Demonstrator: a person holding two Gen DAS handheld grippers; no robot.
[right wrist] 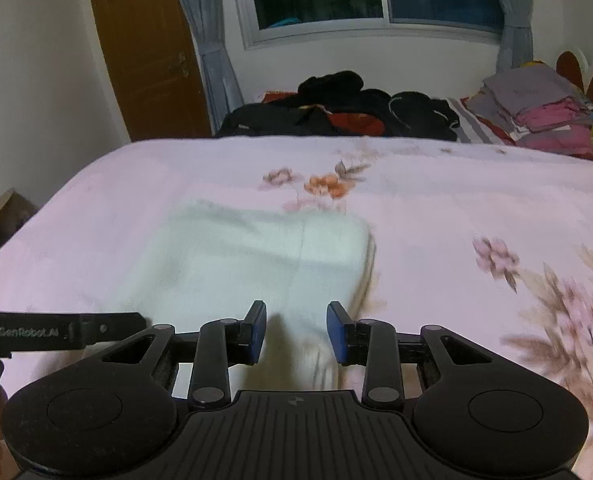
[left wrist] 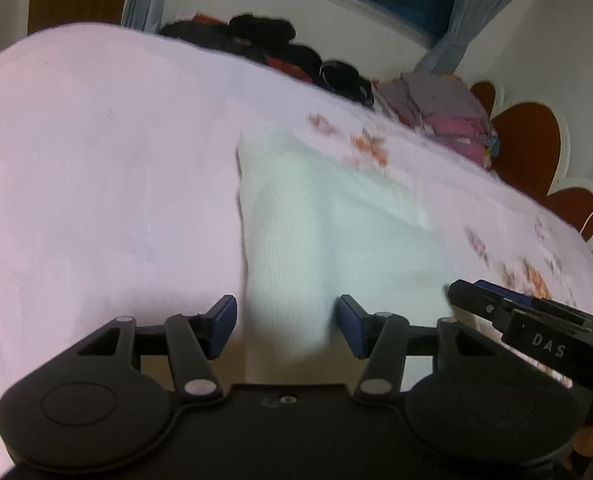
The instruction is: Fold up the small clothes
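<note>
On the pink flowered bed (right wrist: 436, 208), the left tool (left wrist: 286, 322) hovers with its jaws about half spread and nothing pinched, the near left part of the folded white garment (left wrist: 336, 216) showing in the gap between its blue pads. To its right, the right tool (right wrist: 296, 330) stands with jaws apart and empty over the garment's near right edge. Far behind lie a heap of dark clothes (right wrist: 348, 112) and, further right, a folded stack (right wrist: 544, 116).
</note>
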